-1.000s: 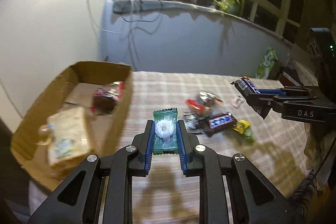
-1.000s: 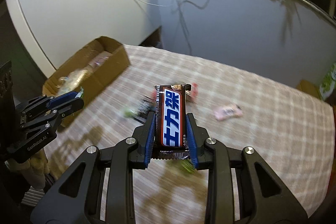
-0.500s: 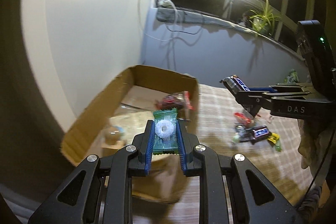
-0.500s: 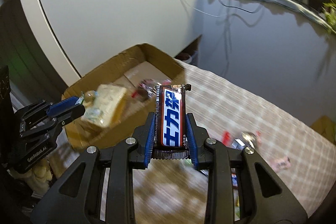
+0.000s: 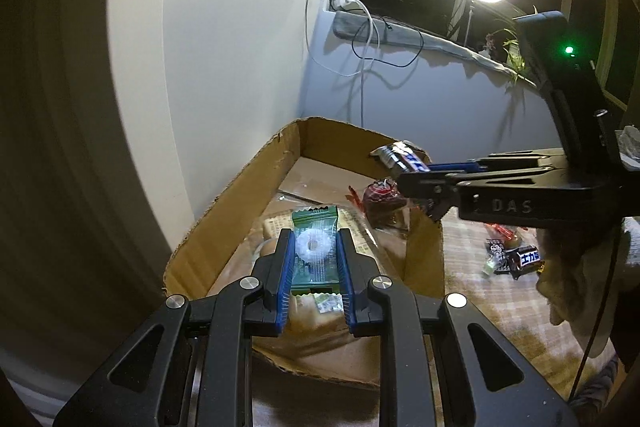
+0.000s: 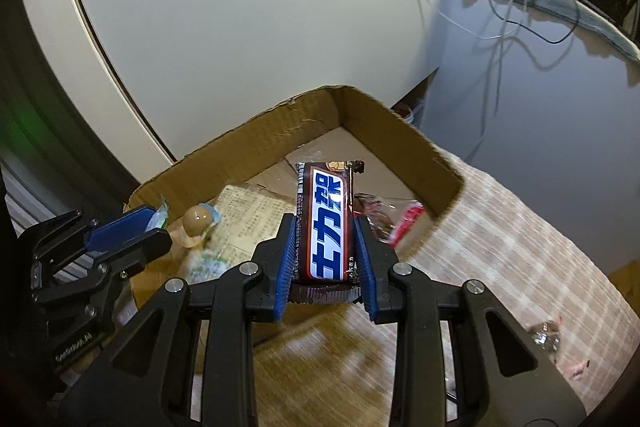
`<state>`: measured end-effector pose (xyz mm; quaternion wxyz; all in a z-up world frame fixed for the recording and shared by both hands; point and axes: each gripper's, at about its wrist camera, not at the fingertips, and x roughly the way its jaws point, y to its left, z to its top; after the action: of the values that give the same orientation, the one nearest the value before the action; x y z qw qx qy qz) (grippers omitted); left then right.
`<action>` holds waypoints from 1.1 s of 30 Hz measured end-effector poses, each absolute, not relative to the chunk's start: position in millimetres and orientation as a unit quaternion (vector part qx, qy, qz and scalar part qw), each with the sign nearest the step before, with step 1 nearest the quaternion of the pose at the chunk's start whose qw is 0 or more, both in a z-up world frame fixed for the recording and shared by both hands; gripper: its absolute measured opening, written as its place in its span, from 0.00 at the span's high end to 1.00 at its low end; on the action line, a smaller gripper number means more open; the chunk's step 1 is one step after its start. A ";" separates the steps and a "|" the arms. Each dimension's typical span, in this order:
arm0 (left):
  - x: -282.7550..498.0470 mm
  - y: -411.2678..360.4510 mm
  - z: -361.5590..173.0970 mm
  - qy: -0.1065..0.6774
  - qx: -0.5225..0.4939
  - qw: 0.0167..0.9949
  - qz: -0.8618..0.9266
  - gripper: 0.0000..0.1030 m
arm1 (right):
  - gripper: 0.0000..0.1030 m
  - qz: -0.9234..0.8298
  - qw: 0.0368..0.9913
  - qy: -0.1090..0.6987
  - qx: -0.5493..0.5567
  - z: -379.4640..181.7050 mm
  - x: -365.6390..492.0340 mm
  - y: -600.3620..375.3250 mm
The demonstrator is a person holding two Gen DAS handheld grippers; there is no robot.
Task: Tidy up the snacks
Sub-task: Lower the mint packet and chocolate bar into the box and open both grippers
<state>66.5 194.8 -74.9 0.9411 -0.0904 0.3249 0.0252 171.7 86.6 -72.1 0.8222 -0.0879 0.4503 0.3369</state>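
Pile of loose snacks [image 5: 510, 255] visible only from left wrist.

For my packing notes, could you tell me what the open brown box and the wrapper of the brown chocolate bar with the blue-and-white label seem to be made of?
Open brown box: it looks like corrugated cardboard, matte, with fluting visible along its rough, torn rim.

Brown chocolate bar with the blue-and-white label, clamped in the right hand-held gripper: its wrapper is probably printed plastic or foil film, glossy, with a crimped, serrated end seal.
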 end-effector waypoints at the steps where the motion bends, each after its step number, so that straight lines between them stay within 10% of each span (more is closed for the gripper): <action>1: 67.5 195.5 -75.9 0.325 -0.092 0.941 0.025 0.80 | 0.71 0.339 0.820 0.453 -0.089 -74.3 172.6 89.9; 6: 68.6 194.9 -76.4 0.325 -0.092 0.941 0.026 0.67 | 0.67 0.341 0.819 0.453 -0.091 -74.7 175.0 95.2; 8: 67.5 193.5 -75.7 0.323 -0.090 0.942 0.026 0.61 | 0.36 0.337 0.824 0.447 -0.089 -71.8 174.7 93.0; 10: 66.2 192.6 -74.9 0.323 -0.089 0.942 0.025 0.60 | 0.29 0.334 0.830 0.438 -0.086 -67.7 173.2 89.4; 33: 62.7 111.5 -62.0 0.320 -0.064 0.944 -0.054 0.61 | 0.29 0.243 0.868 0.428 -0.056 -42.9 130.4 -74.8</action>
<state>62.7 111.5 -62.0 0.9438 -0.0635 0.3197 -0.0541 130.4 -74.8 -42.9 0.8684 -0.0561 0.4284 0.2434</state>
